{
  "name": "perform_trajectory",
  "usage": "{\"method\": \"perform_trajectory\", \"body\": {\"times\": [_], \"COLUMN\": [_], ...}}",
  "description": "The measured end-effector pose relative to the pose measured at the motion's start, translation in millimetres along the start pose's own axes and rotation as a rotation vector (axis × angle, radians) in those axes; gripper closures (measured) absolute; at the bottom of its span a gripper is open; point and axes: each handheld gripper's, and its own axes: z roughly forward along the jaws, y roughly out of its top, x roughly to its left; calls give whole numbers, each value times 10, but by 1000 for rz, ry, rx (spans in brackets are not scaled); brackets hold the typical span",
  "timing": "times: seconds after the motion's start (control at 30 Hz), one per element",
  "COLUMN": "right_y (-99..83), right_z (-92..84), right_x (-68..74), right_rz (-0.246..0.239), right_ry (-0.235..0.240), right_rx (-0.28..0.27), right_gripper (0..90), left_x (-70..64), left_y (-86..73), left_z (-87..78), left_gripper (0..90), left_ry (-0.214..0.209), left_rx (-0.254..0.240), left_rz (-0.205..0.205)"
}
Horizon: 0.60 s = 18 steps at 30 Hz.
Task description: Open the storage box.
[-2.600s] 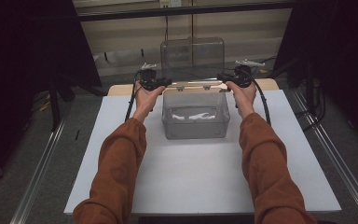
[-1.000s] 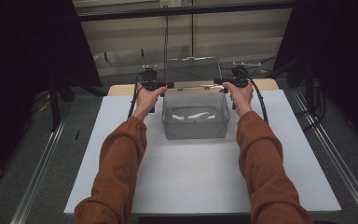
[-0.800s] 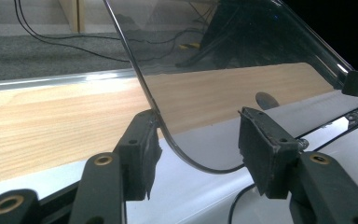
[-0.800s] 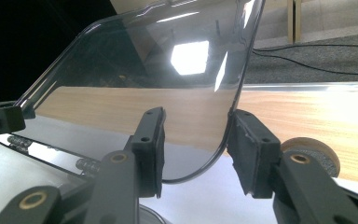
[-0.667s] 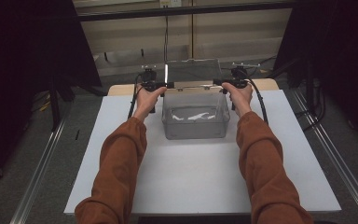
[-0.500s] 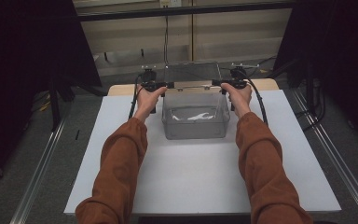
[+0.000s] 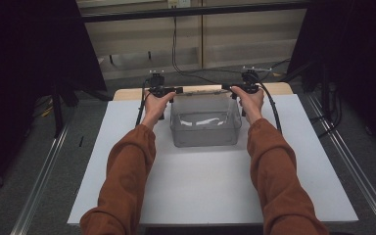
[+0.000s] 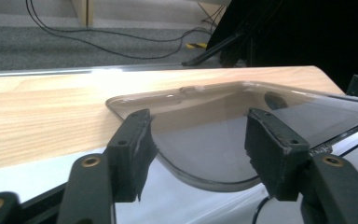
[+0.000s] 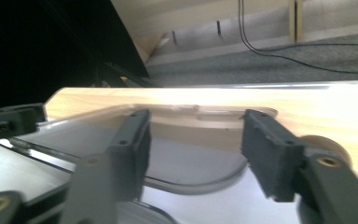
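Lid seems seated on the clear bin; our left hand-held gripper and right hand-held gripper have just spread, letting go.

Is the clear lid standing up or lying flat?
Lying flat. The clear lid rests level behind the clear box, between both grippers' parted jaws.

One clear plastic box, one clear lid, two claws, one white board, one wooden table

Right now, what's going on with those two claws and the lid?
Left gripper, right gripper: jaws just opened, not gripping. Clear lid flat at far edge of box, a corner between each pair. Nothing in the way.
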Motion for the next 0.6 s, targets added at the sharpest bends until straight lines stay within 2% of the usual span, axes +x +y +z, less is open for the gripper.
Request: {"method": "perform_trajectory", "body": {"times": [0.07,0.17,0.2,0.3,0.37,0.47,0.53,0.6], "right_y": [-1,12,23,27,15,-14,-27,-55], "right_z": [3,-10,-32,-64,-105,-170,-216,-261], "right_x": [37,83,105,128,140,140,130,126], "right_rz": [-23,-50,-79,-108,-131,-171,-180,-201], "right_ry": [-20,-15,-19,-21,-18,-34,-28,-29], "right_rx": [-15,-42,-45,-57,-80,-103,-117,-127], "right_gripper": [351,312,292,241,219,144,116,94], "left_x": [-6,1,8,14,5,-25,-51,-90], "left_y": [-3,2,9,30,20,7,8,-23], "left_z": [3,-23,-42,-105,-153,-210,-254,-294], "left_gripper": [317,263,237,209,182,141,116,107], "left_ry": [15,33,35,33,14,26,13,1], "left_rx": [-10,-29,-35,-60,-93,-90,-98,-136], "left_rz": [12,43,59,95,102,141,131,132]}}
